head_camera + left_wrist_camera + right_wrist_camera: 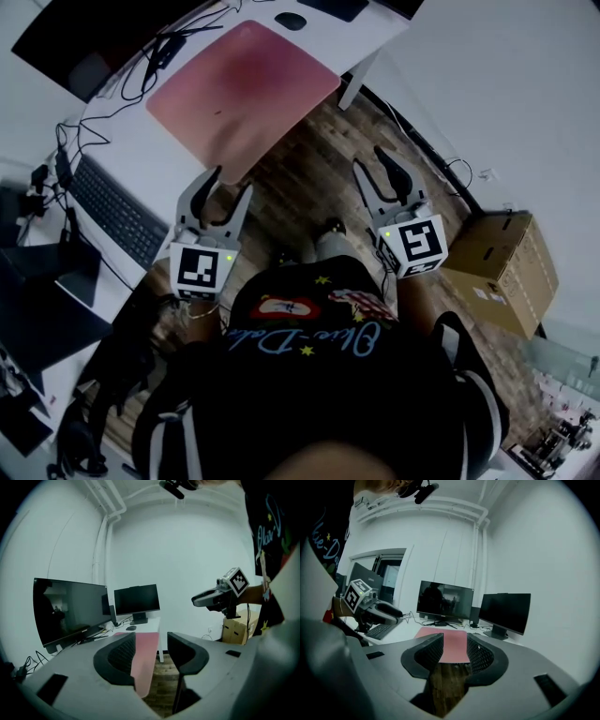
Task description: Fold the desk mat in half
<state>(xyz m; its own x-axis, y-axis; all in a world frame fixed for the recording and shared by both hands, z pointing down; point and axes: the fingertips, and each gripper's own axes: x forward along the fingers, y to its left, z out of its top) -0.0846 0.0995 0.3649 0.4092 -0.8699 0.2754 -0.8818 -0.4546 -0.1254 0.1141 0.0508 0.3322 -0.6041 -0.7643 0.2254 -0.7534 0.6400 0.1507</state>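
A pink desk mat (244, 89) lies flat and unfolded on the white desk (375, 33), its near corner at the desk's front edge. My left gripper (232, 183) hovers open just short of that corner, and the mat (146, 653) shows through the gap between its jaws (152, 644). My right gripper (367, 157) is open over the wooden floor, to the right of the mat and apart from it. In the right gripper view the mat (454, 646) lies ahead, beyond the jaws (454, 645). Neither gripper holds anything.
A black keyboard (117, 211) sits left of the mat, a mouse (291, 21) beyond it, with cables around. Two dark monitors (70, 613) (137, 599) stand at the back of the desk. A white desk leg (354, 89) and a cardboard box (502, 267) are on the right.
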